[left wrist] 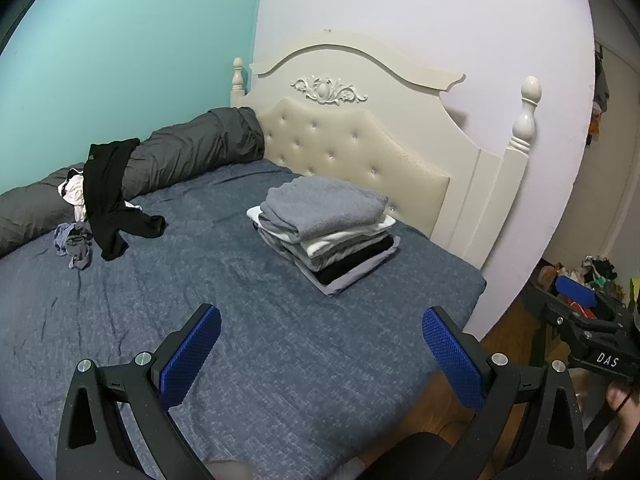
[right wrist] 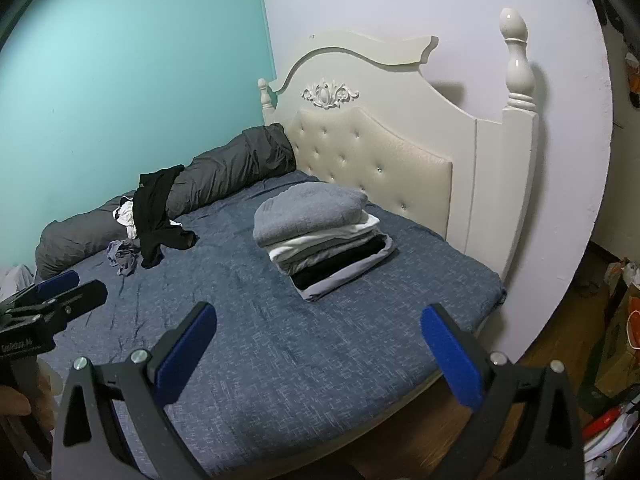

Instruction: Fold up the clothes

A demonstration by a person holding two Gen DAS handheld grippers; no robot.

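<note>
The left gripper (left wrist: 320, 356) hangs above the bed's blue-grey textured sheet (left wrist: 248, 360), its blue-padded jaws spread wide apart with nothing between them. The right gripper (right wrist: 318, 354) hangs likewise above the same sheet, jaws wide apart and empty; in the left wrist view its black body shows at the 3 o'clock edge, held by a hand (left wrist: 624, 404).

At about 12 o'clock from each gripper, well apart from the jaws, sits a neat stack of folded clothes (left wrist: 324, 228): a grey knit piece on top, white and grey layers under it, a black layer and a pale grey one at the bottom. The stack lies near the cream tufted headboard (left wrist: 360, 148).

At 10 o'clock, against the teal wall (left wrist: 120, 60), a loose black garment (left wrist: 110, 196) drapes over a long dark grey rolled duvet (left wrist: 188, 152), with crumpled white cloth (left wrist: 72, 192) beside it and a small crumpled grey-blue garment (left wrist: 74, 244) touching its lower end.
</note>
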